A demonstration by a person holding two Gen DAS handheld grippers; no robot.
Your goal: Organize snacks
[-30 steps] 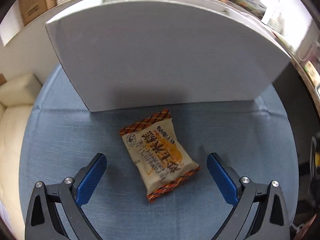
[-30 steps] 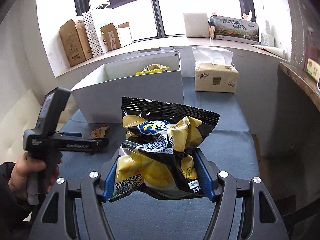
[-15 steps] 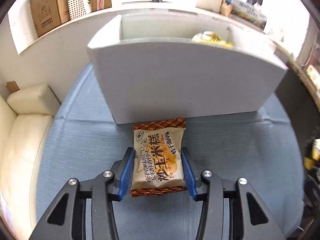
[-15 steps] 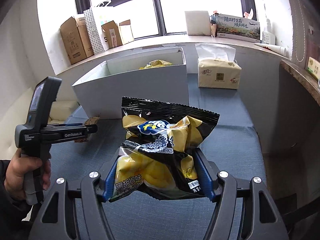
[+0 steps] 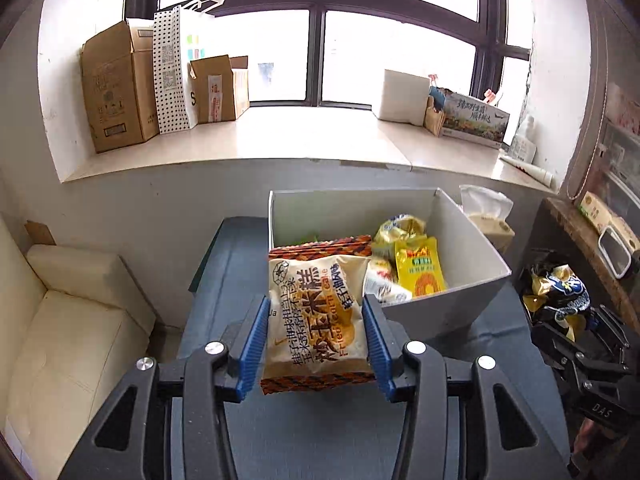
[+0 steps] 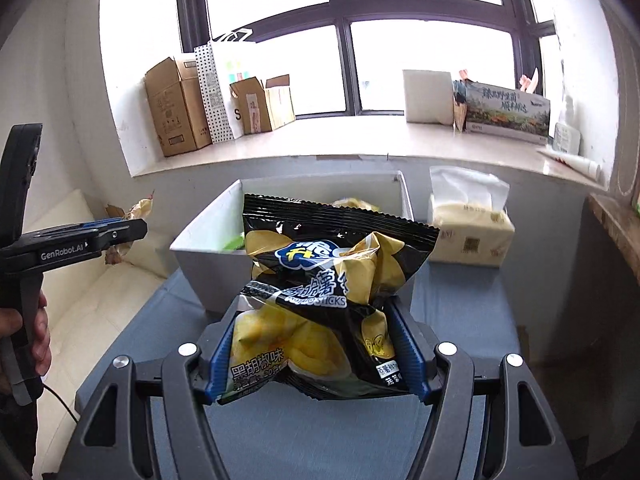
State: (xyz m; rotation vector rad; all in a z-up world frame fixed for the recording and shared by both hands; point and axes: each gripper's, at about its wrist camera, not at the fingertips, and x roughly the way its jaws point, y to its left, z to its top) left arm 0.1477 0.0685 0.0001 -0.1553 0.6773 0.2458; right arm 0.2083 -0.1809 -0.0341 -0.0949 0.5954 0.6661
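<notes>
step: carry to bin | left gripper [image 5: 316, 340] clamped on cake pack [image 5: 316, 316], raised near bin [image 5: 472, 280] | right gripper [image 6: 316, 352] clamped on chips [image 6: 320, 300] | next: move over bin, release

Cardboard boxes [image 5: 120, 88] and a dotted paper bag [image 5: 170, 76] stood on the windowsill [image 5: 280, 136]; tissue pack [image 6: 470, 228] on the blue tabletop [image 6: 456, 304]; cream sofa [image 5: 68, 332] at left.
</notes>
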